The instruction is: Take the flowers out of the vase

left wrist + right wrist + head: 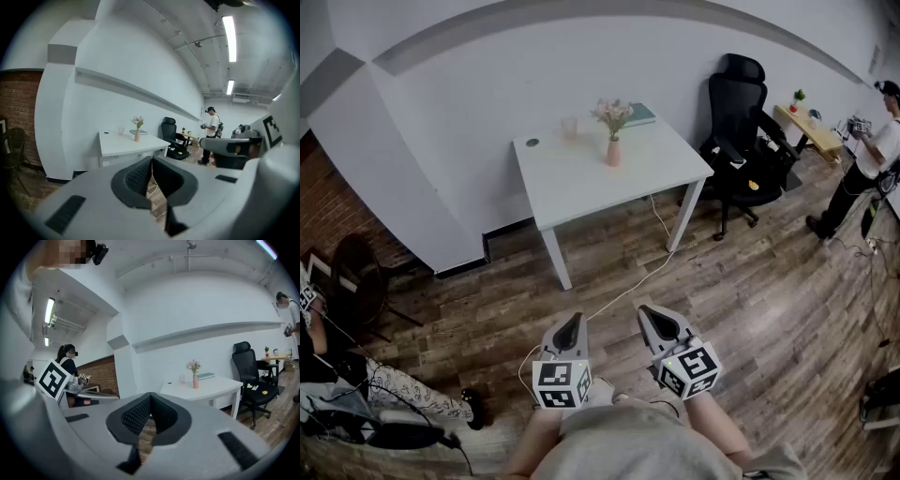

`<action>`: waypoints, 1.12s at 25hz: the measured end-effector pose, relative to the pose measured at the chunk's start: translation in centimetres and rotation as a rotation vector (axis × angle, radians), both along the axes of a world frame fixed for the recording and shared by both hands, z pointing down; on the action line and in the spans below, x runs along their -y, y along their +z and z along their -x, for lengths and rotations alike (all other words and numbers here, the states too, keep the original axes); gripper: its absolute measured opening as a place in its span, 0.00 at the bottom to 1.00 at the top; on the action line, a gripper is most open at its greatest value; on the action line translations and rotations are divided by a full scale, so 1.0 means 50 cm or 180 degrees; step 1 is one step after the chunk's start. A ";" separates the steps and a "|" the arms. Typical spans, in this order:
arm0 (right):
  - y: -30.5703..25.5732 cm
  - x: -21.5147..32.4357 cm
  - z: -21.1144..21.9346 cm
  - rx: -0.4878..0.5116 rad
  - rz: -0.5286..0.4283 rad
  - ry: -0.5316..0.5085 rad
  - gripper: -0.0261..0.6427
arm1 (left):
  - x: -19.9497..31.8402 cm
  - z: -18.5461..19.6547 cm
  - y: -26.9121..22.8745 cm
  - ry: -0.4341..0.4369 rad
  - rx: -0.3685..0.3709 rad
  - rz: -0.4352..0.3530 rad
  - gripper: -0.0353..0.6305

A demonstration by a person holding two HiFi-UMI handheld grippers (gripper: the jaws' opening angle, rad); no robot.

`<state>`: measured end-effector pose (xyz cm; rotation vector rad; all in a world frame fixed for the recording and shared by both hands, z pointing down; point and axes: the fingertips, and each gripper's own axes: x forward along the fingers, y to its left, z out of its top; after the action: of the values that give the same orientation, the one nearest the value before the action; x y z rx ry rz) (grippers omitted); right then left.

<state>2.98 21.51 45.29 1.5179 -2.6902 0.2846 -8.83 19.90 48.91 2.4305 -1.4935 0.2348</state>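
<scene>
A small pink vase (613, 152) with pale pink flowers (612, 113) stands upright on a white table (581, 178) across the room. The vase (137, 136) and flowers (138, 122) show small and far in the left gripper view, and likewise the vase (195, 381) and flowers (193, 365) in the right gripper view. My left gripper (571, 325) and right gripper (652, 319) are held close to my body, far short of the table. Both have their jaws together with nothing between them.
On the table also stand a clear cup (570, 127), a green book (639, 114) and a small dark disc (532, 142). A black office chair (739, 122) stands right of it. A white cable (647, 277) runs over the wooden floor. A person (867, 159) stands at far right.
</scene>
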 end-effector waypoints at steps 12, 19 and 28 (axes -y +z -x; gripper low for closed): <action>-0.009 -0.073 0.003 0.0009 -0.0028 -0.0066 0.04 | -0.069 -0.014 -0.028 0.0048 0.0006 -0.0063 0.07; -0.012 -0.097 0.005 0.0087 -0.0018 -0.0074 0.04 | -0.093 -0.015 -0.026 0.0068 -0.0023 -0.0057 0.07; 0.000 -0.121 -0.019 0.0009 -0.0012 -0.0042 0.04 | -0.118 -0.028 -0.025 0.0042 -0.0084 -0.0041 0.07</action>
<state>3.92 27.58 45.31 1.5013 -2.7035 0.2817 -7.43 25.79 47.68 2.4446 -1.4729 0.1954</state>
